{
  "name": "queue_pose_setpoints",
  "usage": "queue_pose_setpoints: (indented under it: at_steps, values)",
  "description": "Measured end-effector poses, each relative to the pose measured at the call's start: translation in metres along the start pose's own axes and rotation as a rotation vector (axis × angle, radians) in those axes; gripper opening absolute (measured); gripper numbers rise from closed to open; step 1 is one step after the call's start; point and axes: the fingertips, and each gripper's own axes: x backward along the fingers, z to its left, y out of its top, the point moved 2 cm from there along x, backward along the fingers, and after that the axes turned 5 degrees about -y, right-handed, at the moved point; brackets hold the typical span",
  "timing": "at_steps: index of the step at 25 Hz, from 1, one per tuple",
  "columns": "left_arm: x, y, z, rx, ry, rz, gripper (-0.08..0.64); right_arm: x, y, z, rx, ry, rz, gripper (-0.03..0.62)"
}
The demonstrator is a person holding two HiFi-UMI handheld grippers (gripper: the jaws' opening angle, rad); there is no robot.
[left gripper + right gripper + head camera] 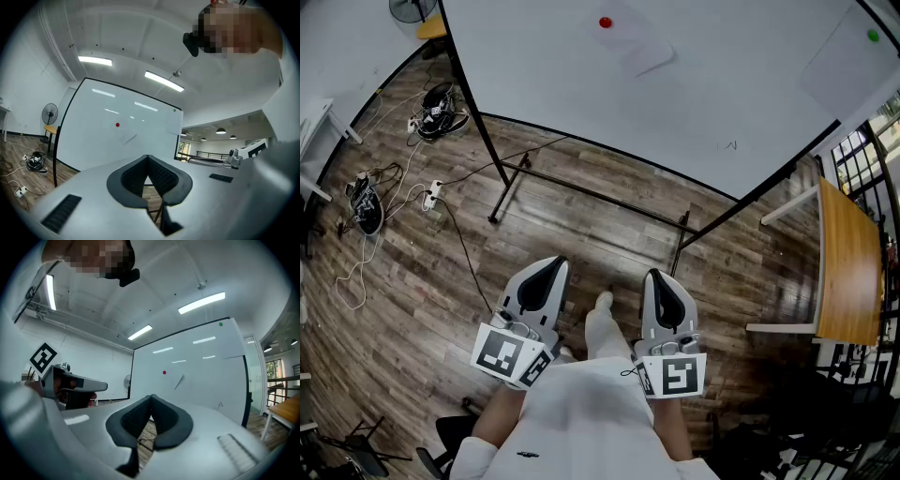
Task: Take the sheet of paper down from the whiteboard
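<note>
Left tongs (549,268) and right tongs (661,279) sit closed, empty; white paper (641,49) barely shows against the whiteboard (741,84).

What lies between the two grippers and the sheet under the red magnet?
In the head view: from the left gripper and right gripper, wooden floor, the stand's black rail, then bare whiteboard up to the sheet.

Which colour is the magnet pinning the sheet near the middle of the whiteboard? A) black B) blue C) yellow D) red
D: a red magnet sits at the top corner of the sheet of paper on the whiteboard, and it shows red in both gripper views too.
</note>
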Motion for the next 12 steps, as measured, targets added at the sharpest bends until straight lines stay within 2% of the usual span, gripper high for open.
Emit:
queue_pose_setpoints:
  at_steps: [3, 6, 12]
  values:
    - [0.017, -0.001, -0.03, -0.047, 0.001, 0.021, 0.006, 0.03, 0.007, 0.004, 0.003, 0.01, -0.004, -0.003]
    - [0.024, -0.004, -0.052, -0.052, 0.006, 0.024, 0.006, 0.049, 0.009, 0.001, 0.011, 0.022, -0.006, -0.003]
    - [0.017, -0.009, -0.086, -0.073, 0.013, 0.043, 0.006, 0.071, 0.012, -0.027, -0.052, 0.027, -0.019, -0.004]
